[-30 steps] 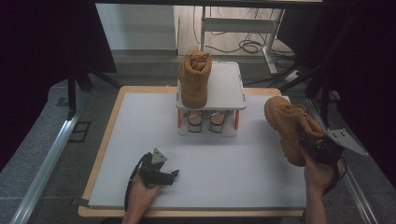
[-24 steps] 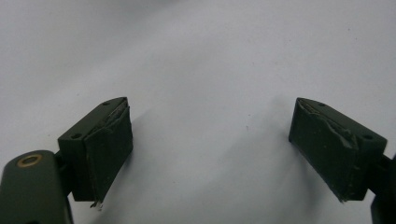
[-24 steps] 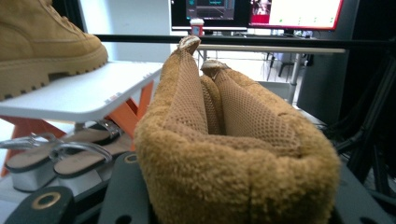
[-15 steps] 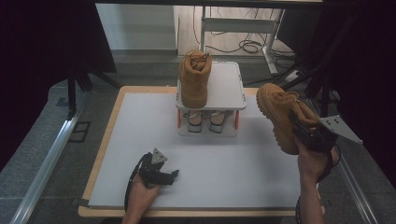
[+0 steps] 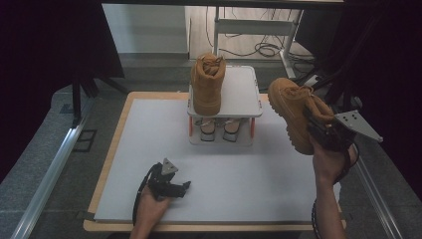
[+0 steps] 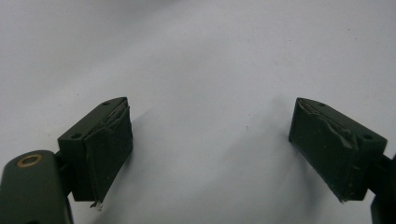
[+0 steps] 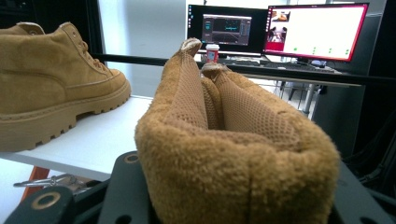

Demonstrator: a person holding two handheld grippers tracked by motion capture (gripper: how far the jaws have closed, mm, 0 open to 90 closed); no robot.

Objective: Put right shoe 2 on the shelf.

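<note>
Tan boot (image 5: 293,112) aloft at 3 o'clock beside rack (image 5: 249,107), padded collar clamped in right tool (image 5: 323,130): soft there, bulky, probably toe-heavy. Left tool (image 5: 180,188) agape, empty, on table (image 5: 124,164).

I see one boot (image 5: 207,84) on the rack (image 5: 242,94) at the surface's (image 5: 149,149) far edge; the other boot (image 5: 293,112) hangs right of it.

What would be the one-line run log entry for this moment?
right gripper: shut on boot, airborne | left gripper: open, empty | second boot: on rack
</note>
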